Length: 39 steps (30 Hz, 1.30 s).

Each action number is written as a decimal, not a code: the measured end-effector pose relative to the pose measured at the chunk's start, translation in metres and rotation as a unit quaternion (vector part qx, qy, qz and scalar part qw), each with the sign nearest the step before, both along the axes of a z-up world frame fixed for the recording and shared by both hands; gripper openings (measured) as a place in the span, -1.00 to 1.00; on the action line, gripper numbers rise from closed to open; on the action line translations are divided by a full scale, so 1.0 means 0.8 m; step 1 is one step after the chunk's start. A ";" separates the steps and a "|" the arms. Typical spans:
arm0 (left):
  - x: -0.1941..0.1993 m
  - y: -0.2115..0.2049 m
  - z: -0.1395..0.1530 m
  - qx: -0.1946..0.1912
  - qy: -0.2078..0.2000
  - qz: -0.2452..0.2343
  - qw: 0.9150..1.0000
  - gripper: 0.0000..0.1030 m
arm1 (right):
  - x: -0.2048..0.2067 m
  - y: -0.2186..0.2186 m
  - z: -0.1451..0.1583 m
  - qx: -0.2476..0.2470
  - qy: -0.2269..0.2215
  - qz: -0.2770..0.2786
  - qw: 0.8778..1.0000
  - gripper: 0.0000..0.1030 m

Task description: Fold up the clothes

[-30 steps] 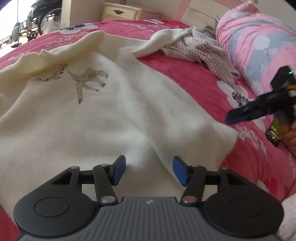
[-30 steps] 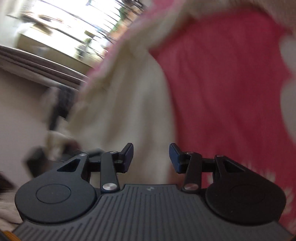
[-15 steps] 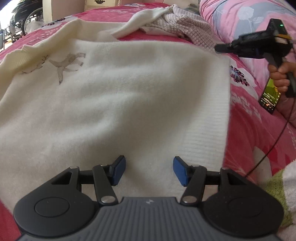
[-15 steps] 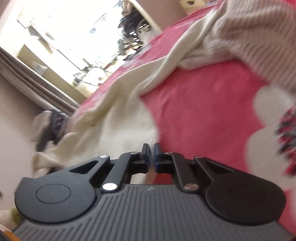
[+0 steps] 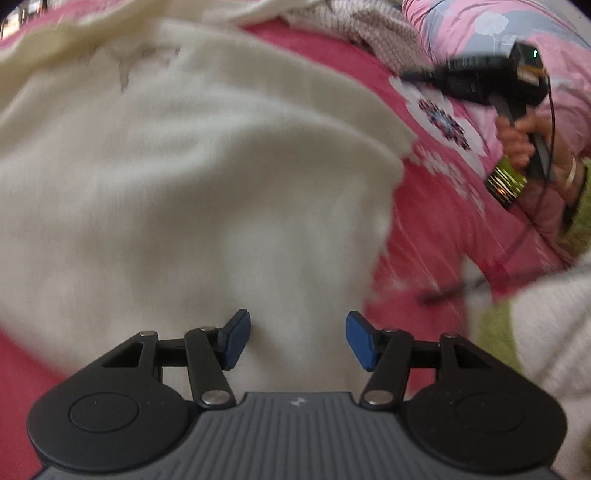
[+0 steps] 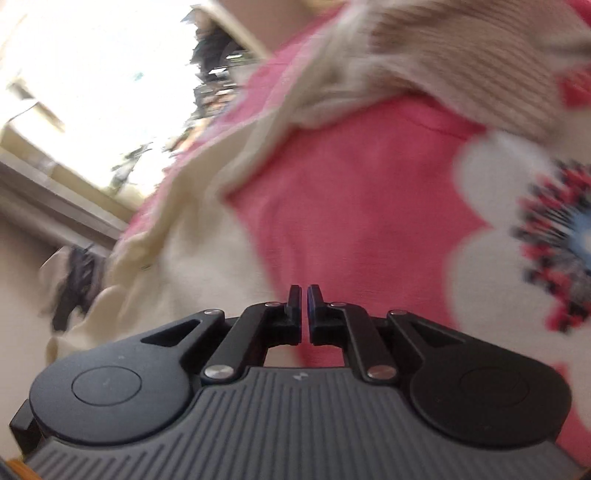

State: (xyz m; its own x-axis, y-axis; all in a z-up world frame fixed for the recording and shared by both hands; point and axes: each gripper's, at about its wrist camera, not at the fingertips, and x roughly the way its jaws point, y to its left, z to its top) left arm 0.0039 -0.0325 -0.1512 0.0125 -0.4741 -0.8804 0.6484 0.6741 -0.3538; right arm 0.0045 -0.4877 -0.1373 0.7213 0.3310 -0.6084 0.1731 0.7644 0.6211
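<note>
On bed: two garments (cream sweater, knit).

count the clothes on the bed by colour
cream: 1, the sweater
beige knit: 1, the crumpled garment
total: 2, both lying on the pink bedspread

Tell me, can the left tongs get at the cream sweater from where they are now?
Probably yes. The left tongs hang open directly over the cream sweater, which lies spread on the pink bedspread with nothing between them. The right tongs are off to the side, clear of the path.
</note>
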 end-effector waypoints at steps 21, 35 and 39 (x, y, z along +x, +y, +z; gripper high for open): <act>0.023 0.197 -0.019 -0.118 0.039 0.352 0.928 0.06 | -0.066 0.434 -0.022 -0.242 -0.112 0.626 0.732 -0.20; 0.048 0.217 -0.033 -0.162 0.065 0.393 0.903 0.13 | -0.035 0.381 -0.024 -0.222 -0.067 0.499 0.835 -0.81; 0.062 0.209 -0.042 -0.168 0.079 0.407 0.894 0.13 | -0.030 0.366 -0.035 -0.175 -0.061 0.485 0.854 -0.76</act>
